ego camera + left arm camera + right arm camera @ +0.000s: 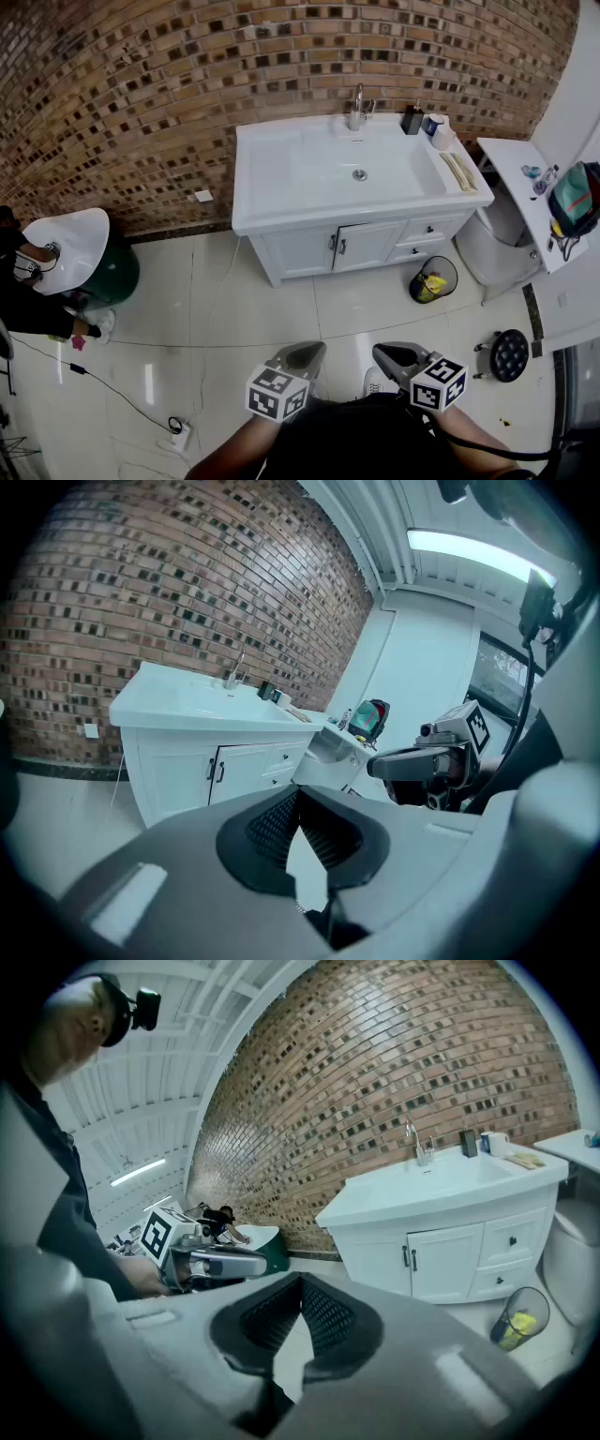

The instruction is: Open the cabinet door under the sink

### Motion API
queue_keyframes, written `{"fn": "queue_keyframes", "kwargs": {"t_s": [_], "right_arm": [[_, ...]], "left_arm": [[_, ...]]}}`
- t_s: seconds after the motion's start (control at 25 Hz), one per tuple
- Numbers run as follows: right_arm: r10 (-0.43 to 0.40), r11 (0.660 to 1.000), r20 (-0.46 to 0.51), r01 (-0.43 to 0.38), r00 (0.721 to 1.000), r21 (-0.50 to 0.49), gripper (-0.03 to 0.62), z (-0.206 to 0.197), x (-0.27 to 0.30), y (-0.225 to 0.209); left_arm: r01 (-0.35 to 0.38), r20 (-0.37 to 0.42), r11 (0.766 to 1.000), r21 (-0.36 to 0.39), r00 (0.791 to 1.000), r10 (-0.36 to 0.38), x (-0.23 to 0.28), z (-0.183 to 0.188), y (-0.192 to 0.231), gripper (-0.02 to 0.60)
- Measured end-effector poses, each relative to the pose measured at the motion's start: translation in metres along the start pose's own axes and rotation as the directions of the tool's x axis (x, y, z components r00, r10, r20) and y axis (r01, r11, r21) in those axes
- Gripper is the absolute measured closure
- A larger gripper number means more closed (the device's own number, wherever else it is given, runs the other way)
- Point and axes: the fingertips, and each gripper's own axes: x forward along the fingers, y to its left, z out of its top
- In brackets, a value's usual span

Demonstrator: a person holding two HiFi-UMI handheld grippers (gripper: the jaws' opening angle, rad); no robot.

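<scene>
The white sink cabinet (pixel 281 217) stands against the brick wall, its two doors (pixel 367 246) closed, with dark handles (pixel 337 245) side by side at the middle. Both grippers hang low near the person's body, far from the cabinet. My left gripper (pixel 305 353) is shut with nothing in it, and in its own view the left gripper (pixel 298 794) points toward the doors (pixel 242 766). My right gripper (pixel 394 354) is also shut and empty. From the right gripper (pixel 301 1281) the doors (pixel 448 1260) and handles (pixel 409 1258) show ahead to the right.
Two drawers (pixel 427 230) sit right of the doors. A mesh bin (pixel 433 279) and a toilet (pixel 487 248) stand at the right, below a white shelf (pixel 511 164) with a bag (pixel 574 199). A basin on a green base (pixel 70 248) is left. A cable and power strip (pixel 178 433) lie on the tiles.
</scene>
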Motion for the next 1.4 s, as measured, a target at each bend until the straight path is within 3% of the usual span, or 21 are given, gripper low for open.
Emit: {"fn": "queue_keyframes", "kwargs": {"t_s": [0.36, 0.68, 1.08, 1.4], "right_arm": [[-0.036, 0.999, 0.008, 0.036, 0.999, -0.004, 0.592, 0.006, 0.028, 0.024], [-0.049, 0.999, -0.013, 0.049, 0.999, 0.022, 0.592, 0.014, 0.036, -0.002], [0.092, 0.996, -0.042, -0.093, 0.995, -0.016, 0.592, 0.07, 0.065, -0.078], [0.183, 0.982, -0.089, -0.186, 0.979, -0.03, 0.592, 0.099, 0.085, -0.143]], "left_arm": [[0.021, -0.009, 1.0, 0.004, 1.0, -0.021, -0.027, -0.006, 0.03, 0.57], [0.007, -0.013, 1.0, -0.025, 1.0, -0.007, -0.012, 0.001, 0.052, 0.57], [-0.104, -0.002, 0.995, -0.011, 0.995, 0.104, 0.061, 0.055, 0.076, 0.57], [-0.196, 0.017, 0.98, -0.044, 0.98, 0.197, 0.114, 0.096, 0.088, 0.57]]}}
